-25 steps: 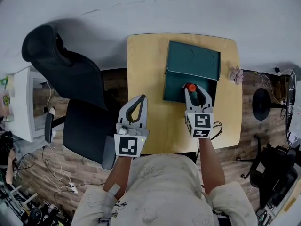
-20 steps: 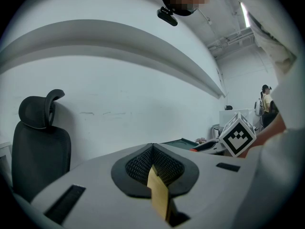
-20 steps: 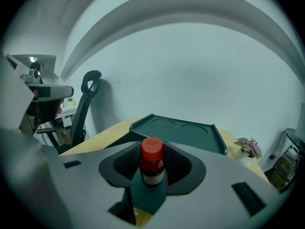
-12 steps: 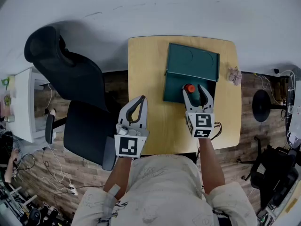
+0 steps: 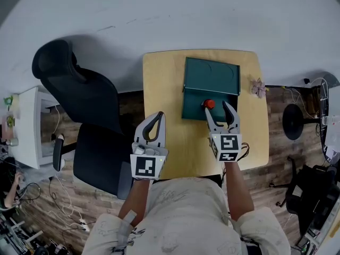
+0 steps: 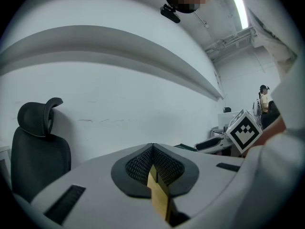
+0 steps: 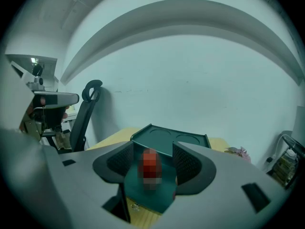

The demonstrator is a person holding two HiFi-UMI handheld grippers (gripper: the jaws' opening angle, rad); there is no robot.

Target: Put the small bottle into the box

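I'm releasing the small bottle [image 5: 209, 104] into the box [image 5: 211, 76]; my right claw [image 5: 217, 109] has just been opening, jaws spread wide with the bottle loose between them; my left claw [image 5: 159, 116] is idling, jaws pressed together, empty; next needs backing out without tipping the bottle

Jaws of right gripper [image 7: 152, 150] just opened, small bottle [image 7: 149, 169] free between them, inside green box [image 7: 169, 138]

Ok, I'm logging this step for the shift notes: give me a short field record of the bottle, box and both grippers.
small bottle: red cap, inside the box
box: green, lid open, on the table
right gripper: open, jaws just been opening, bottle between them, not gripped
left gripper: shut, empty
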